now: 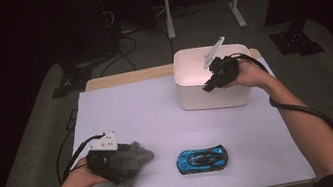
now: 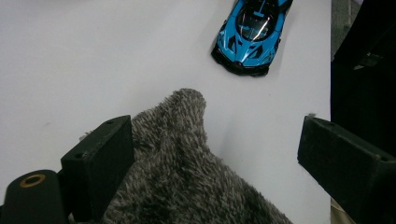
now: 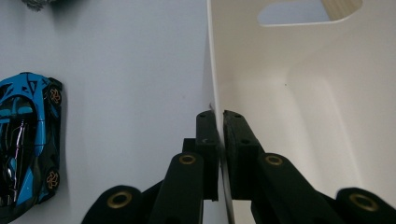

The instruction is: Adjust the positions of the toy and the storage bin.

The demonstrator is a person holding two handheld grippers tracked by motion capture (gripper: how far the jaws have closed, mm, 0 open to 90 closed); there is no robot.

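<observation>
The right gripper (image 3: pixel 219 128) is clamped on the near wall of a white bin (image 1: pixel 229 55) at the counter's (image 1: pixel 131 109) far side, while the left gripper (image 2: pixel 210 158) hangs spread over a grey fuzzy cloth (image 2: pixel 182 168). A thin-rim pinch could slip or tip the bin; the blue toy car (image 1: pixel 202 159) lies near the front edge

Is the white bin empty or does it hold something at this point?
Empty, as far as visible: the white bin shows bare inner walls and floor in the right gripper view, where the right hand-held gripper is clamped on its wall.

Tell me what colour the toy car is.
Bright blue with black trim; the car shows best in the left gripper view.
</observation>
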